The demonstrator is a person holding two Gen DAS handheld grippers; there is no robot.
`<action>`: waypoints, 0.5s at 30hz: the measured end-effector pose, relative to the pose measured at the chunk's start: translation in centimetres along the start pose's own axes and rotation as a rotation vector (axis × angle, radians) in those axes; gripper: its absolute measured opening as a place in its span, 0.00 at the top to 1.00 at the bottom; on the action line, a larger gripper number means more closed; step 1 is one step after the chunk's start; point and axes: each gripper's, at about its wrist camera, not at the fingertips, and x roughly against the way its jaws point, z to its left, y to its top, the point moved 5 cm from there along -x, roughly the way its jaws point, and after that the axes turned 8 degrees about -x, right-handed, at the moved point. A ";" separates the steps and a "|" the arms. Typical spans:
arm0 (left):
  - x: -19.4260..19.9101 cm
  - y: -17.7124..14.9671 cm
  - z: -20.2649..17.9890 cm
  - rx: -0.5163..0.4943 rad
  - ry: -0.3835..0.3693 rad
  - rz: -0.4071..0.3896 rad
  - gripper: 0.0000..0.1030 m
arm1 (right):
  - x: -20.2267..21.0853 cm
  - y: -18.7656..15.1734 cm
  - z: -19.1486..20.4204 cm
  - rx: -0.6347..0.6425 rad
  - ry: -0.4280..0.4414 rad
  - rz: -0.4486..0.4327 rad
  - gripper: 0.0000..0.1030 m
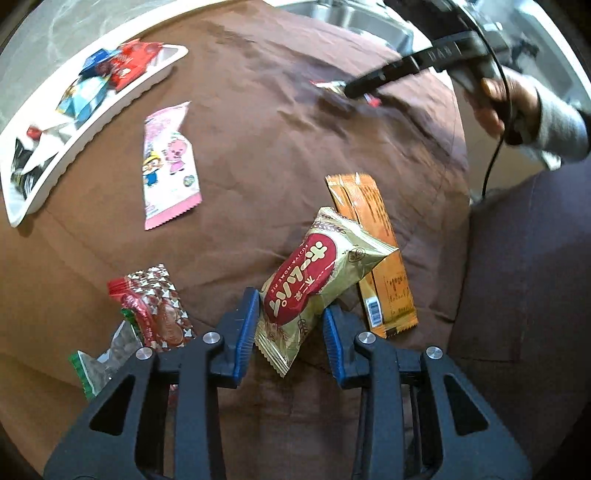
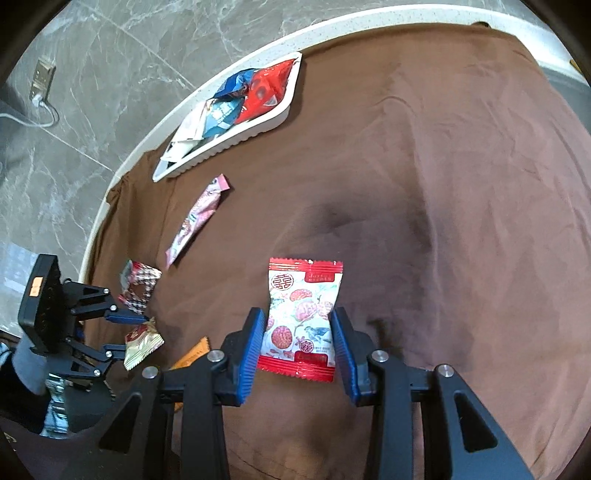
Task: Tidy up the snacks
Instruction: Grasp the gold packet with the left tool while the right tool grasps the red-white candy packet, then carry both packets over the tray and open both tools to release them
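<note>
My left gripper (image 1: pixel 291 306) is shut on a gold pie packet with a red oval label (image 1: pixel 317 273), held tilted above the brown cloth. The right wrist view shows the same gripper (image 2: pixel 138 334) at the lower left with the gold packet (image 2: pixel 144 341) between its blue pads. My right gripper (image 2: pixel 298 314) is shut on a white packet with red ends and fruit pictures (image 2: pixel 301 317), its pads pressing both long sides. From the left wrist view, the right gripper (image 1: pixel 349 88) is far off with that packet (image 1: pixel 332 85) at its tips. A white tray (image 1: pixel 110 107) (image 2: pixel 236 138) holds several wrapped snacks.
Loose on the brown cloth (image 2: pixel 424 184) lie a pink cartoon packet (image 1: pixel 170 166) (image 2: pixel 199 218), an orange packet (image 1: pixel 384 258), a red-and-brown starred packet (image 1: pixel 162 306) (image 2: pixel 138 284) and a green-edged clear one (image 1: pixel 99 365). A steel sink (image 1: pixel 351 14) lies beyond the cloth. A person's hand (image 1: pixel 495 103) grips the right handle.
</note>
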 end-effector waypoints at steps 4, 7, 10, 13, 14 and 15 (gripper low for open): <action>1.4 0.2 1.1 0.069 -0.001 -0.051 0.70 | -0.3 0.2 0.3 -0.011 0.027 0.013 0.61; 2.2 0.6 2.2 0.116 -0.013 -0.087 0.70 | -0.4 0.5 0.4 -0.027 0.056 0.019 0.61; 3.1 1.0 3.3 0.174 -0.021 -0.125 0.70 | -0.3 1.0 0.8 -0.043 0.087 0.021 0.61; 4.0 1.2 4.7 0.225 -0.018 -0.160 0.70 | -0.1 1.8 1.2 -0.055 0.118 0.018 0.61; 4.4 1.3 5.3 0.244 -0.017 -0.171 0.70 | 0.0 2.1 1.4 -0.058 0.127 0.015 0.61; 4.7 1.5 5.9 0.261 -0.015 -0.184 0.70 | 0.1 2.4 1.7 -0.058 0.135 0.014 0.61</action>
